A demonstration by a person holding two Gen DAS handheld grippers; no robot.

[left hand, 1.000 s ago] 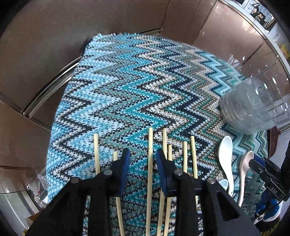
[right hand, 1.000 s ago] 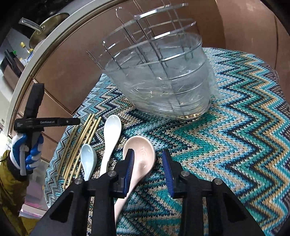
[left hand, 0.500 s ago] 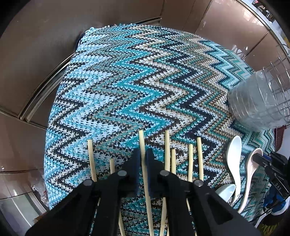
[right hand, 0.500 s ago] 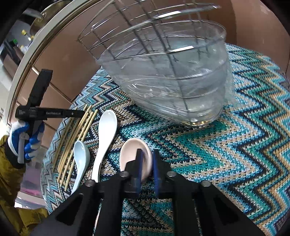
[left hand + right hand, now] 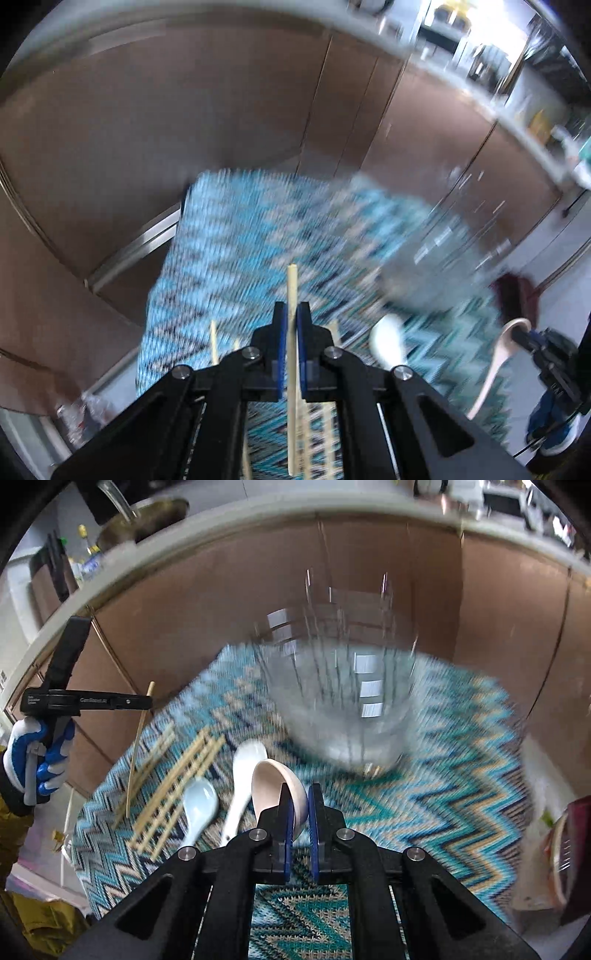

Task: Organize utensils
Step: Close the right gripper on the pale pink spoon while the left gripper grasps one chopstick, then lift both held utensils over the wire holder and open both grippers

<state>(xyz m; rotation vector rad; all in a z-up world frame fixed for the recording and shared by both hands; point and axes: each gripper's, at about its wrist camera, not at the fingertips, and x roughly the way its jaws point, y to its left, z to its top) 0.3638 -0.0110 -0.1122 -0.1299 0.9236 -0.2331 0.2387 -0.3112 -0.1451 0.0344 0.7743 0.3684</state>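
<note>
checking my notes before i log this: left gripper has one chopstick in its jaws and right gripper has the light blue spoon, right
Not quite. The right gripper is shut on the pink spoon; the light blue spoon lies on the zigzag mat, as the right wrist view shows. The left gripper does hold one chopstick.

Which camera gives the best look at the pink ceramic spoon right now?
The right wrist view: the pink ceramic spoon sits close and sharp, its bowl pinched in the right tongs. The left wrist view shows it only small, at the right edge.
</note>
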